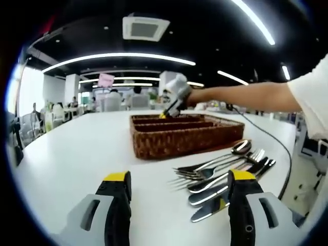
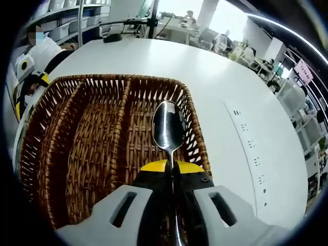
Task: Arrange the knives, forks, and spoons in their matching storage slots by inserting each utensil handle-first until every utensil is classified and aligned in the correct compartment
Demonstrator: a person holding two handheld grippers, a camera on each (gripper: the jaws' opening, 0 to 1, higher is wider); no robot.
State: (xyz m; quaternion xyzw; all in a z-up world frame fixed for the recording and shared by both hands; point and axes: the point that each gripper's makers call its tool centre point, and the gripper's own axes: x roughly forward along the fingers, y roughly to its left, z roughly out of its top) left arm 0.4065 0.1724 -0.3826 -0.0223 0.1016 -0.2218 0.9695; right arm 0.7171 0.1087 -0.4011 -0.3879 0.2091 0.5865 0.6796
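Spoon (image 2: 168, 128) held over the basket (image 2: 77, 154), bowl end forward.
Right hand-held gripper (image 2: 172, 166) is closed on it; left hand-held gripper (image 1: 179, 187) waits wide open, holding nothing. Next, I think: lower it into the right-hand slot.

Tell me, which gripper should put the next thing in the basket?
Probably the right gripper: its jaws already hold a spoon over the basket. The left gripper is open, near the pile of cutlery.

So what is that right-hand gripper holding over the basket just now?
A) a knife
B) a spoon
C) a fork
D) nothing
B: the right gripper is shut on a spoon, its shiny bowl pointing forward above the basket.
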